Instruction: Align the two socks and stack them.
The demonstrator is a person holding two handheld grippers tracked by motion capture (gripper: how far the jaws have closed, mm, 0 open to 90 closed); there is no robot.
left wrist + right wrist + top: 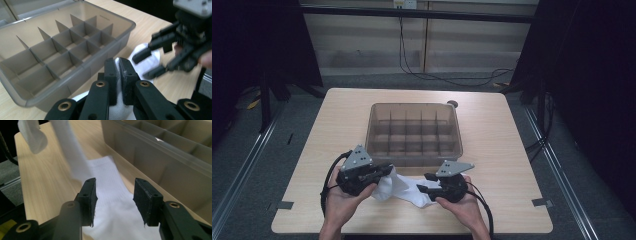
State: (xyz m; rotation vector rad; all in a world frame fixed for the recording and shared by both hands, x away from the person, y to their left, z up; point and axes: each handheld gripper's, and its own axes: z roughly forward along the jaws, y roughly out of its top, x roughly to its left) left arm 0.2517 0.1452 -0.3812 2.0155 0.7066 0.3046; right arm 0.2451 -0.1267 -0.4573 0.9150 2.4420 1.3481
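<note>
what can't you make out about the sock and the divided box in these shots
- Sock ends: in the high view both grippers cover them.
- Upper sock in the right gripper view: blurred, cut by the top edge.
- Box compartments: in the right gripper view the near wall hides their floors.

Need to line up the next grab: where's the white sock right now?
In the high view, the white sock lies at the table's near edge, before the divided bin, one end pinched in the left tongs, the open right tongs above it.

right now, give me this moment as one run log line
left claw: shut on white sock | right claw: open over sock | divided bin: empty | table
</note>
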